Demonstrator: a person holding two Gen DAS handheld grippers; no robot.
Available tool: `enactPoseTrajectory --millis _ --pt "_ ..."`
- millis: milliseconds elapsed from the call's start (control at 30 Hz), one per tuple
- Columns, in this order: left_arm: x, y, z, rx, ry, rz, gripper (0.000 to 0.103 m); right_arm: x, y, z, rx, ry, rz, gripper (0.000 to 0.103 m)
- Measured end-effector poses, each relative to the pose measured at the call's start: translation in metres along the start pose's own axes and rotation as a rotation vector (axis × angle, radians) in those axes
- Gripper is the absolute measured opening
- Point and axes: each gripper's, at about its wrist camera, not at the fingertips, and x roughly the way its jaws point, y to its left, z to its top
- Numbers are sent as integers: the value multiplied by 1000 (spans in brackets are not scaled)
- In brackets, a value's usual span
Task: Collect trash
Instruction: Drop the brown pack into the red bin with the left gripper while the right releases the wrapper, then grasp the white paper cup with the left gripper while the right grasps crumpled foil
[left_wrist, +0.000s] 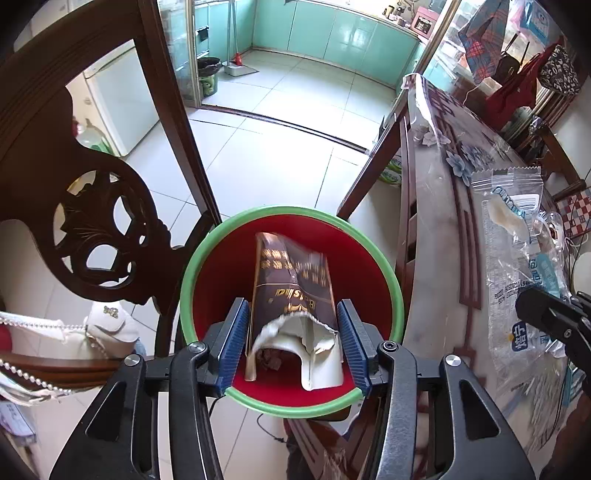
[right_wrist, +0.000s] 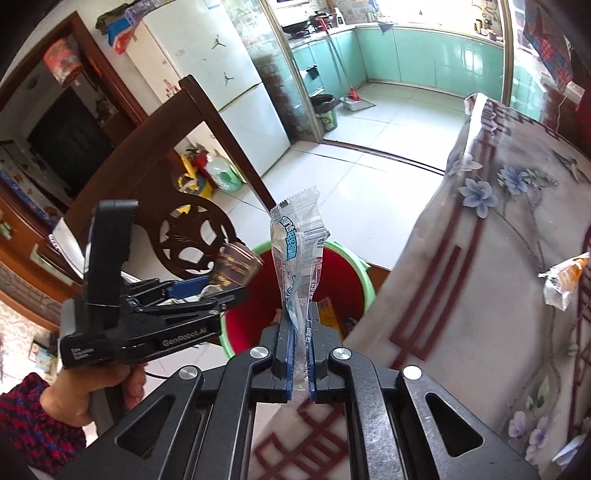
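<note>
- One bin (left_wrist: 384, 266) stands on the floor between the carved chair (left_wrist: 92, 229) and the table (left_wrist: 443, 229): red inside, with a green rim.
- Two grippers are at work, one in each of the person's hands.
- I count three pieces of trash: a brown packet (left_wrist: 291, 288), a clear wrapper (right_wrist: 295, 251) with blue print, and a small orange-and-white packet (right_wrist: 561, 280) lying on the table's flowered cloth, right of the bin.
- The left gripper (left_wrist: 291, 339) hangs over the bin's mouth with its blue pads standing apart at a middling width. The brown packet sits between them, torn end nearest; its upper part is blurred, and whether the pads press on it is hard to say from here.
- In the right wrist view that gripper (right_wrist: 207, 291) shows from the side with a brownish, see-through piece by its tip, too blurred to name.
- The right gripper (right_wrist: 299, 354) has its jaws pinched nearly together on the lower end of the clear wrapper, which stands up from them, twisted, above the bin's near-right edge.
- The hand (right_wrist: 96, 384) and chequered sleeve under the left gripper are cut off at the frame's edge.
- Some crumpled bits lie at the bin's bottom, too small to make out.
</note>
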Motion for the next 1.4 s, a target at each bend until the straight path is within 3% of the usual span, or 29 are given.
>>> enactPoseTrajectory --millis 100,200,400,600,867,1033,1200,1400 --pt "-1 0 1 -6 -5 1 52 0 2 1 -4 -4 -4 9" --pt "-4 1 2 -17 -12 11 60 -3 6 0 -24 -10 -20 19" --pt "-9 -2 1 -29 -23 14 60 -26 11 -2 -78 -55 -87 22" --pt "-16 -17 0 -15 -34 9 60 -52 10 -8 -112 -103 -136 31" --pt "-16 -64 -6 58 -16 -34 62 -87 -25 -29 -25 -144 -180 38" --pt "-15 -100 -16 93 10 -66 69 -120 -89 -68 106 -193 -315 43" --pt "-18 -151 -28 148 16 -99 69 -173 -182 -125 324 -229 -501 43" --pt "-27 -221 -35 204 -3 -186 70 -232 -295 -171 551 -240 -500 43"
